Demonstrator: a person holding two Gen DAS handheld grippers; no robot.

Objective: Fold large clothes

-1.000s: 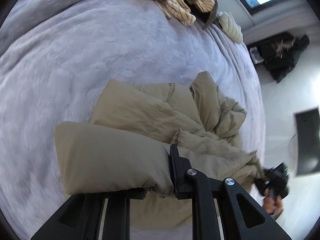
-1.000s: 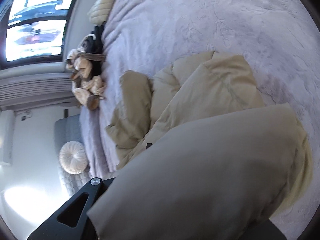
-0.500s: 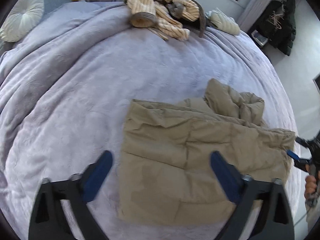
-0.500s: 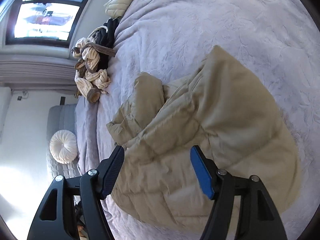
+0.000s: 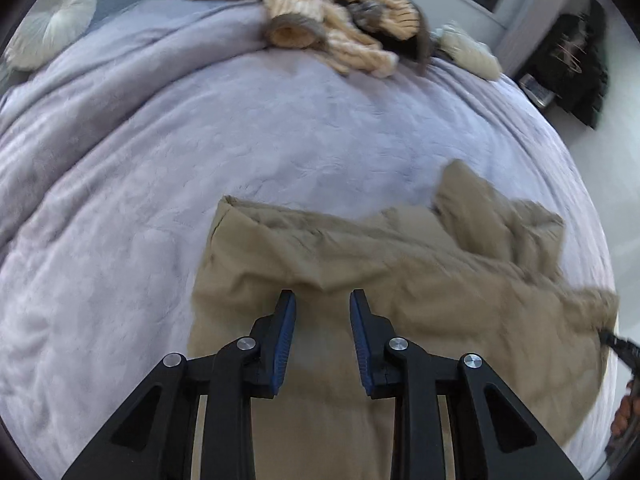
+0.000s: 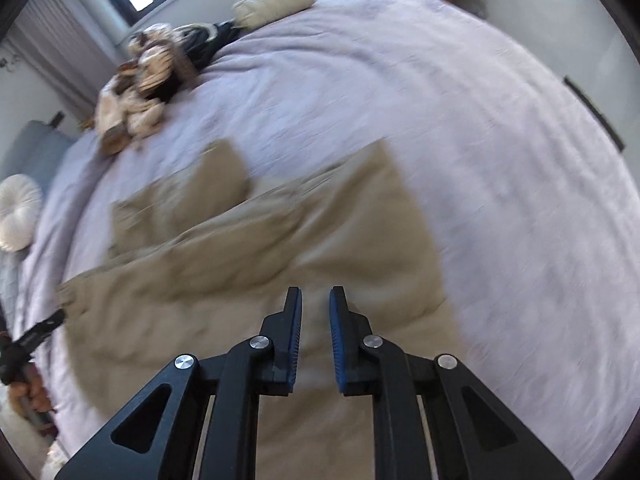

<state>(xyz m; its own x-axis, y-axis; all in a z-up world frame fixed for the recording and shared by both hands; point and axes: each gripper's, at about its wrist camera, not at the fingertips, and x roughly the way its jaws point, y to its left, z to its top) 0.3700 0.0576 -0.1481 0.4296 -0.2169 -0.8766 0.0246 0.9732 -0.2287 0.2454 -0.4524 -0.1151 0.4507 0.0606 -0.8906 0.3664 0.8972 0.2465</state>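
Having let go of the tan puffer jacket [image 5: 360, 264], which now lies folded over on the lavender bedspread [image 5: 200, 128], the left gripper [image 5: 322, 300] and right gripper [image 6: 315, 296] hover above it, narrowed but parted and empty, so this fold looks finished.

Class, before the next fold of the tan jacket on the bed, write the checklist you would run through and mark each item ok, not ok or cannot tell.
1. Left gripper free of cloth: ok, fingers apart with nothing between them.
2. Right gripper free of cloth: ok, a narrow gap, nothing pinched.
3. Tan jacket lying on the bed cover, not dangling: ok.
4. Jacket smooth and square: not ok, one end is bunched up.
5. Bed beyond the jacket free for folding: ok, the pile of clothes sits well away from it.
6. Edges lined up beneath: cannot tell, the frames are blurred.
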